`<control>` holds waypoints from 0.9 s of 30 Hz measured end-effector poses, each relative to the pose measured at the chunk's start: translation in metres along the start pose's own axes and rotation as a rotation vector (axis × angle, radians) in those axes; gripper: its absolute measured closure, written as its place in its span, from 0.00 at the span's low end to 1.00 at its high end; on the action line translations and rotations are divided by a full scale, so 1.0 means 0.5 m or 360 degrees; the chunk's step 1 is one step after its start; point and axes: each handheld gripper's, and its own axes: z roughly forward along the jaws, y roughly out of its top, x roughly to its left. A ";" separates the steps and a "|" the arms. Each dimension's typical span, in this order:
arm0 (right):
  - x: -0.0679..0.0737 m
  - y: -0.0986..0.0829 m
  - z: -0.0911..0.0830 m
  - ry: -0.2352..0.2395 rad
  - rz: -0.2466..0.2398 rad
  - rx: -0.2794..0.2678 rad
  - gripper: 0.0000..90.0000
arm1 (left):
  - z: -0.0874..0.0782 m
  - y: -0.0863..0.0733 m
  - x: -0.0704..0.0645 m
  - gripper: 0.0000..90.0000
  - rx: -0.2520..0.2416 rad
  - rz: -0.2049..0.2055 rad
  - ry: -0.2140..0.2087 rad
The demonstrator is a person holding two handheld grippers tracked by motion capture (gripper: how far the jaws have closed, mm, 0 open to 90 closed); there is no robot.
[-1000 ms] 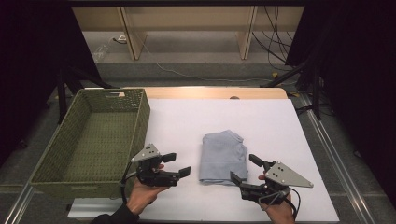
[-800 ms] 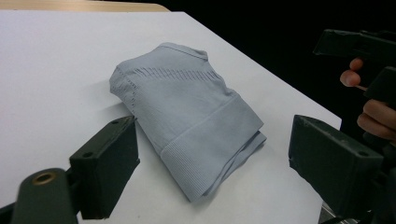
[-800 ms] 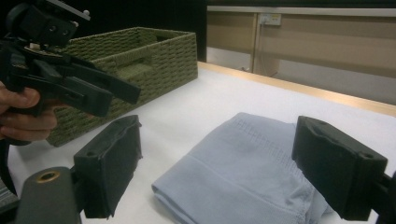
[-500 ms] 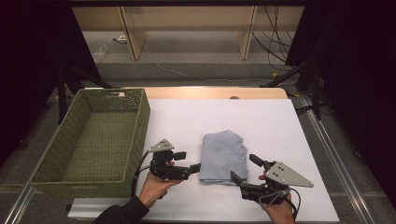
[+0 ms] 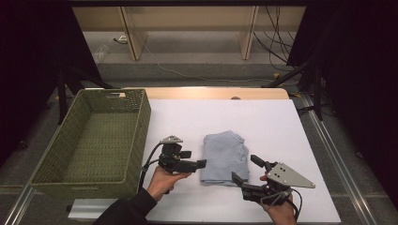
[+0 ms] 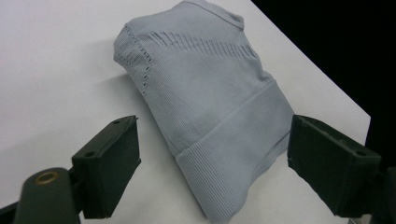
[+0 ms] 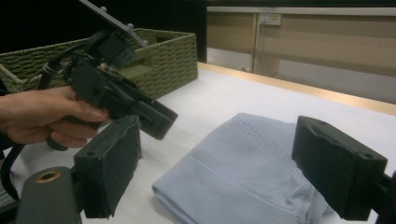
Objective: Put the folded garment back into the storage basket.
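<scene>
A folded grey-blue garment is lying flat near the middle of the white worktop, well to the right of the green woven basket, which is sitting at the worktop's left edge. The left claw is hovering just beside the garment's left edge, between garment and basket, its jaws spread wide and gripping nothing; in the left gripper view the garment is lying between and beyond the two jaws. The right claw is sitting at the garment's near right corner, jaws likewise spread apart and empty, with the left hand showing beyond it in front of the basket.
</scene>
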 end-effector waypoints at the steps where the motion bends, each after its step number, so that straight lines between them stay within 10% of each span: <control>1: 0.000 0.000 0.000 0.0000 0.0001 -0.0002 0.18 | 0.004 0.002 0.000 0.18 0.0012 0.0004 0.0011; 27: 0.000 0.000 0.000 0.0006 0.0001 0.0002 0.19 | 0.077 0.032 0.009 0.19 0.0203 -0.0020 0.0118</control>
